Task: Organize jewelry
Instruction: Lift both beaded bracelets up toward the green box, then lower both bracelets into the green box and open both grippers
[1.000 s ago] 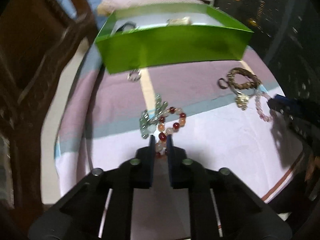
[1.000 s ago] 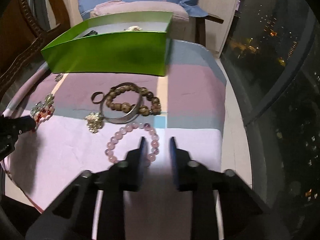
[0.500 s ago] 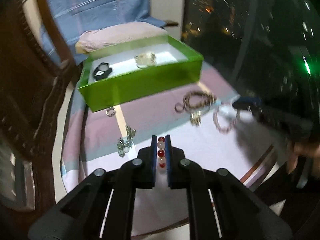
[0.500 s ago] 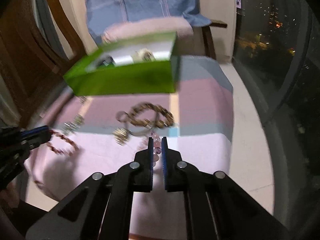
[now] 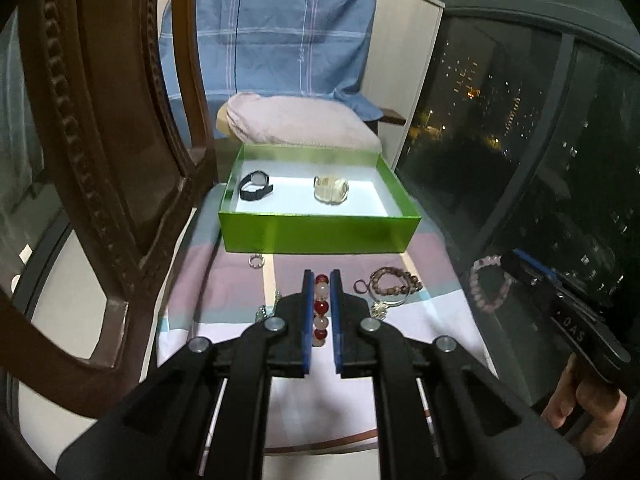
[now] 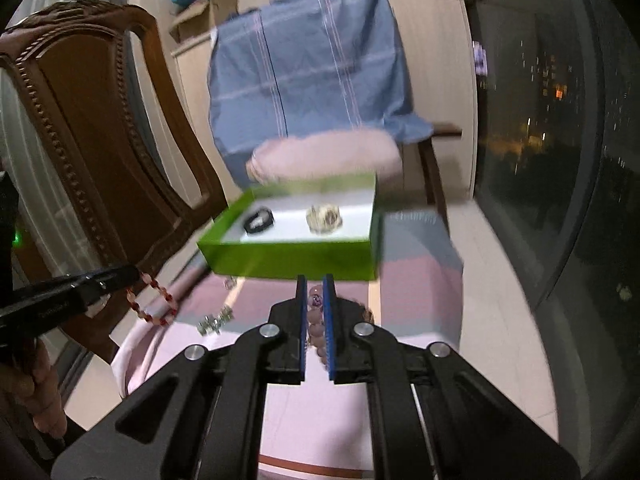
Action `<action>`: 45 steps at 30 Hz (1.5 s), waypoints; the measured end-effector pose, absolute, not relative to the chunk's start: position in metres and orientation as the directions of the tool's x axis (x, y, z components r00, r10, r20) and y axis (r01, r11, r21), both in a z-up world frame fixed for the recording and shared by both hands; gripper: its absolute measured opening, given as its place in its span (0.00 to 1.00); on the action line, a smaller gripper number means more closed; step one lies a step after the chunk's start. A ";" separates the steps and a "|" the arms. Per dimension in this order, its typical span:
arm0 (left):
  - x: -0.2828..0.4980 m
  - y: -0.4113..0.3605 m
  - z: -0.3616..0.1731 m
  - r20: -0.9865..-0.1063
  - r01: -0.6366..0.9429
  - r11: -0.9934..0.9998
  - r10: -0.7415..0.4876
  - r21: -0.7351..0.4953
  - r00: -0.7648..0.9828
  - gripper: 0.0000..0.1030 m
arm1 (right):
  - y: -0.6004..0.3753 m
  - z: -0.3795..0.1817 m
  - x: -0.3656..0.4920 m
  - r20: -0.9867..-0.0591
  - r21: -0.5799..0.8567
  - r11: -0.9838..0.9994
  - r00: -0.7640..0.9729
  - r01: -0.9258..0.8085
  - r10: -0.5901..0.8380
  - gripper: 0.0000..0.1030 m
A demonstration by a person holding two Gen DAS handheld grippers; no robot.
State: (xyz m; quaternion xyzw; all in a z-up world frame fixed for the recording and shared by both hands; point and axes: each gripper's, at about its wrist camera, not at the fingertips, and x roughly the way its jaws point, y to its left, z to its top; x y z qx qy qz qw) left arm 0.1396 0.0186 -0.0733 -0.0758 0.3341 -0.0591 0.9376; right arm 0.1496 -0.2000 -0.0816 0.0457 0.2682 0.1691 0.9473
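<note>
My left gripper (image 5: 321,276) is shut on a red and pale bead bracelet (image 5: 321,307), lifted above the cloth; the same bracelet (image 6: 151,300) dangles from it at the left of the right wrist view. My right gripper (image 6: 315,280) is shut on a pink bead bracelet (image 6: 316,322), which hangs from it at the right of the left wrist view (image 5: 489,283). The green box (image 5: 320,232) stands ahead, holding a black watch (image 5: 256,185) and a pale bracelet (image 5: 331,189). A brown bead bracelet (image 5: 394,282) lies on the cloth.
A small ring (image 5: 256,261) lies just before the box. A green charm piece (image 6: 215,321) and a gold charm (image 5: 379,309) rest on the striped cloth (image 5: 240,280). A carved wooden chair (image 5: 100,160) stands close on the left; a dark window (image 5: 520,140) is on the right.
Both grippers rose from the cloth, each carrying its bracelet. The right gripper closed on the pink bracelet. Both views now look more level, into the box.
</note>
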 end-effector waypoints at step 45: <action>0.212 0.036 -0.061 -0.642 0.012 0.983 -0.131 -0.186 0.756 0.08 | -0.181 -0.051 0.199 -0.478 0.210 0.916 0.782 -0.341 0.400 0.08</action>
